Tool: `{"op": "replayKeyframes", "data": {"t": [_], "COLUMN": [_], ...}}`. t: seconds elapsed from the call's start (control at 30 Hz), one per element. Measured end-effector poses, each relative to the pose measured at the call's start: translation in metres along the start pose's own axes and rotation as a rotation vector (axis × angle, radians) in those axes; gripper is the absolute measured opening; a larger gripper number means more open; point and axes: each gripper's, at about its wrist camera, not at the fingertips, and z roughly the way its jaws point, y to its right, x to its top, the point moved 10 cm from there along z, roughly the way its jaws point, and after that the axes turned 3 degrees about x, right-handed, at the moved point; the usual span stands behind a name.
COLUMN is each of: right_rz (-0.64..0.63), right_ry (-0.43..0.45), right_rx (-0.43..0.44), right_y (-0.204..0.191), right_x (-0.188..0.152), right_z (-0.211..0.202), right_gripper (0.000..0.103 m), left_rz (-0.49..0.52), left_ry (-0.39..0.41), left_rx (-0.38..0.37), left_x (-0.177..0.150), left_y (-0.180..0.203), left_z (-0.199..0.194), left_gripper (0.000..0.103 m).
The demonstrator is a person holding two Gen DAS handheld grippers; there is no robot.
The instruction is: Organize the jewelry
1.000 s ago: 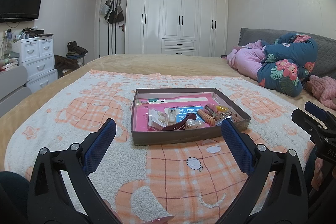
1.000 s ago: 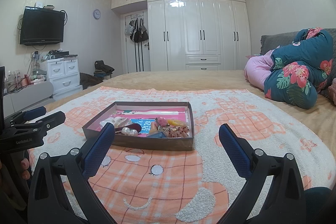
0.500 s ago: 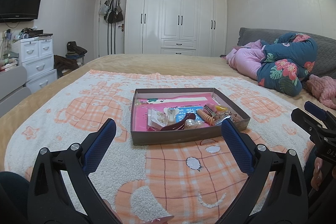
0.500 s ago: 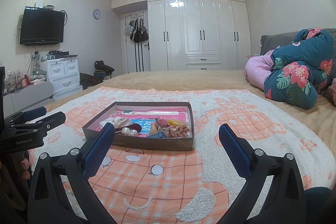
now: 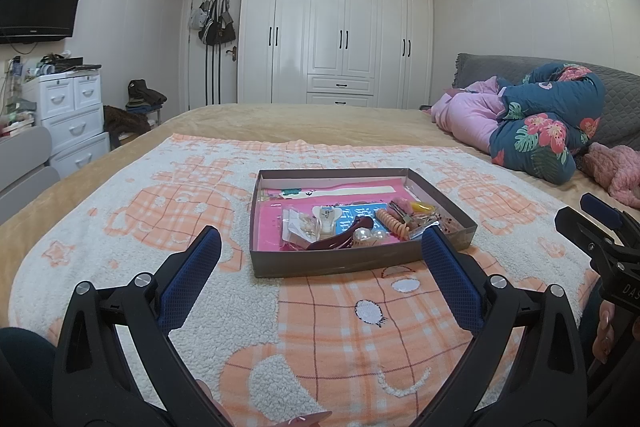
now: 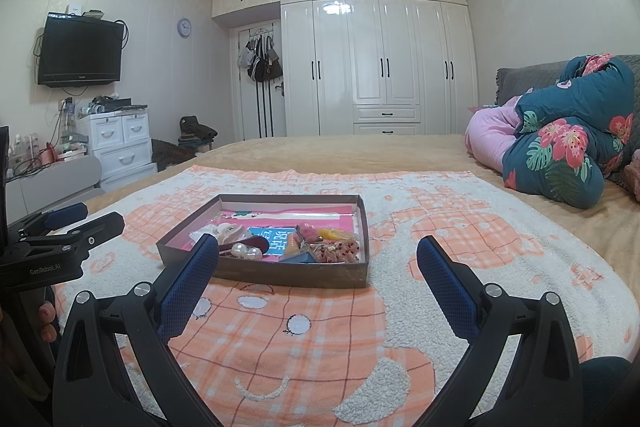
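Observation:
A shallow brown box [image 5: 344,263] with a pink lining sits on the orange-and-white blanket [image 5: 160,211]. It holds a dark red hair clip [image 5: 340,237], pearl pieces [image 5: 370,235], an orange coil tie [image 5: 394,223] and other small accessories. It also shows in the right wrist view [image 6: 296,273]. My left gripper [image 5: 320,241] is open and empty, just short of the box's near wall. My right gripper [image 6: 318,251] is open and empty, near the box's near right side.
Folded floral and pink quilts [image 5: 540,123] lie at the bed's right. A white drawer unit [image 5: 68,111] and a chair [image 5: 24,167] stand left of the bed. White wardrobes [image 5: 340,35] fill the far wall.

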Motion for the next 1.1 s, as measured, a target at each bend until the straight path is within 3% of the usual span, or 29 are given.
{"op": "replayKeyframes", "data": {"t": [0.83, 0.97, 1.03, 1.07, 1.1], "right_rz": [0.004, 0.049, 0.094, 0.116, 0.157], "right_ry": [-0.006, -0.026, -0.054, -0.077, -0.131], "right_rx": [-0.003, -0.011, -0.070, -0.104, -0.143], "right_y": [0.002, 0.015, 0.043, 0.056, 0.079], "right_x": [-0.001, 0.001, 0.007, 0.009, 0.009], "right_z": [0.002, 0.011, 0.027, 0.036, 0.053], "right_gripper": [0.097, 0.097, 0.097, 0.097, 0.097], "left_rz": [0.000, -0.064, -0.094, -0.115, -0.137], "left_ry": [-0.020, -0.091, -0.131, -0.176, -0.204], "left_rx": [-0.005, -0.001, 0.047, 0.109, 0.138], "left_x": [-0.004, -0.007, -0.007, -0.008, -0.009], "left_y": [-0.001, -0.017, -0.037, -0.058, -0.071], "left_z": [0.005, 0.023, 0.038, 0.054, 0.064], "left_gripper": [0.092, 0.092, 0.092, 0.092, 0.092]}}
